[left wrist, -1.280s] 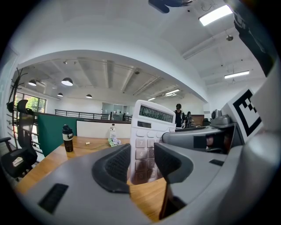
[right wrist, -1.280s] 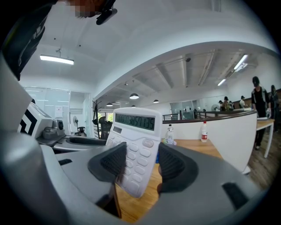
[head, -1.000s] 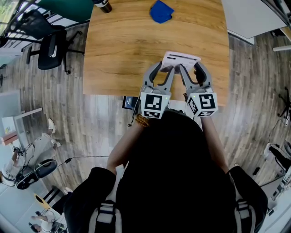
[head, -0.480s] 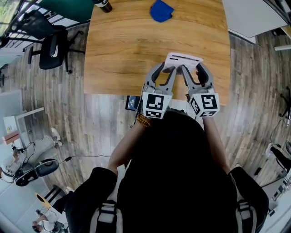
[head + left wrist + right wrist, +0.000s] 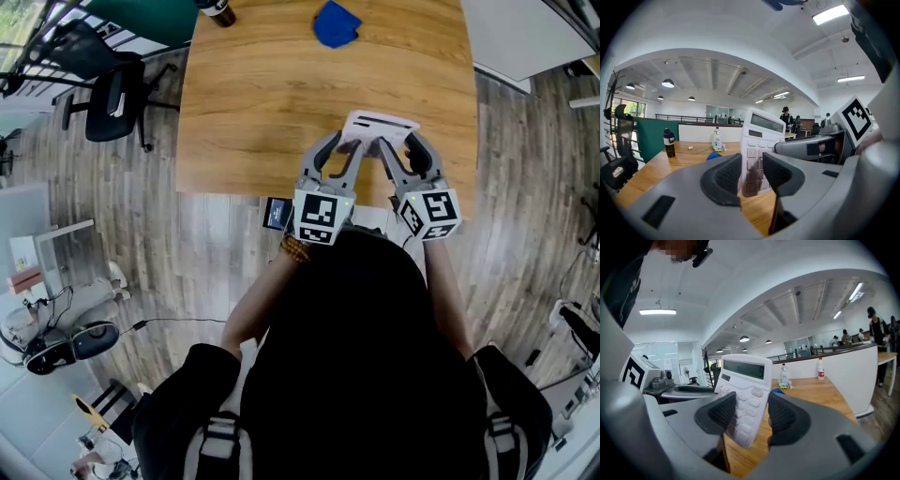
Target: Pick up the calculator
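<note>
Two grippers pinch the calculator by its near corners: your left gripper, jaws just closing further, and right gripper. It looks lifted off the table; only steady holding remains.

bright, even light from ceiling strips and round lamps; daylight at the far left window. both gripper views bulge, with black corners. the calculator is evenly lit. the head view is sharp, its edges curved.

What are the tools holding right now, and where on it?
The calculator: left tool and right tool, jaws having just closed further, each clamp its lower end, face and back.
</note>
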